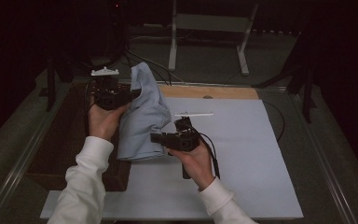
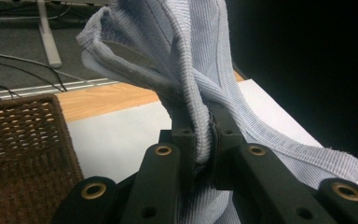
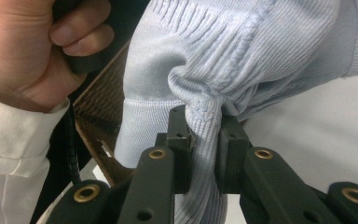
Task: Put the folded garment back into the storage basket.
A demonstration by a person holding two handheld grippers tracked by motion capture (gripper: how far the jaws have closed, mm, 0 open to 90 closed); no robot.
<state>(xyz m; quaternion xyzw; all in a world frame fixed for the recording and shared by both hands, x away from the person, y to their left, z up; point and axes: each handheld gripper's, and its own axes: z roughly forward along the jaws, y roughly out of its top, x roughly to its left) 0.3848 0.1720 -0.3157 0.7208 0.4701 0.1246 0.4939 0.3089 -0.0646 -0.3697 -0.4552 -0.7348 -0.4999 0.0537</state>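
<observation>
A pale blue knitted garment point(image 1: 142, 114) hangs above the left part of the white sheet point(image 1: 242, 154). My left gripper point(image 1: 133, 93) is shut on its upper edge, and in the left gripper view the ribbed cloth point(image 2: 200, 70) is pinched between the jaws. My right gripper point(image 1: 156, 138) is shut on a fold near the garment's lower right side. In the right gripper view a bunch of the knit point(image 3: 205, 116) sits between the jaws, with the person's other hand point(image 3: 32, 51) at upper left.
A brown wicker basket point(image 1: 65, 140) lies left of the sheet, partly under the garment. A wooden board edge point(image 1: 223, 92) runs behind the sheet. A thin white strip point(image 1: 193, 114) lies on the sheet. A metal stand point(image 1: 209, 28) and cables sit beyond the table.
</observation>
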